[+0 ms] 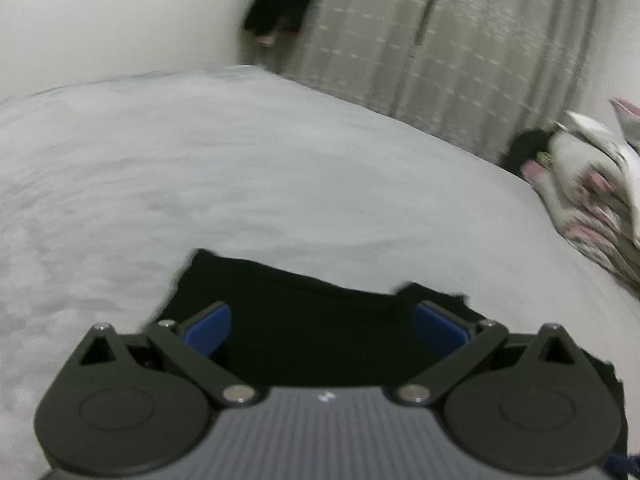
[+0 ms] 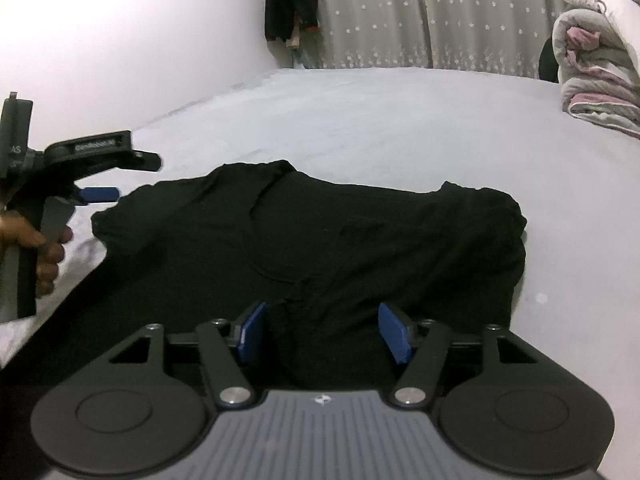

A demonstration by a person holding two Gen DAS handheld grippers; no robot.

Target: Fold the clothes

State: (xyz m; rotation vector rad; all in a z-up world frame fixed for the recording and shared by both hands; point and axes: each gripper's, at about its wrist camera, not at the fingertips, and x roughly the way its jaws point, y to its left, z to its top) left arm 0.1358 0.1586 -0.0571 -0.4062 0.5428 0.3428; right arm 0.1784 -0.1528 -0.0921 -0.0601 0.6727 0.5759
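A black garment [image 2: 312, 232] lies spread and partly folded on the pale grey bed [image 2: 360, 120]. My right gripper [image 2: 324, 332] hovers over its near edge, open; a low ridge of black cloth rises between the blue pads [image 2: 252, 332] without touching them. Over the garment's left end, my left gripper [image 2: 100, 194] is held in a hand [image 2: 44, 248]. In the left wrist view that left gripper [image 1: 323, 326] stands wide open above a corner of the black garment [image 1: 312, 292], with nothing gripped. That view is blurred.
A folded pink-and-white quilt [image 2: 596, 68] sits at the bed's far right corner. Grey star-patterned curtains [image 2: 480, 12] hang behind the bed, with a dark piece of clothing [image 2: 290, 4] hanging by the white wall. Bare sheet stretches beyond the garment.
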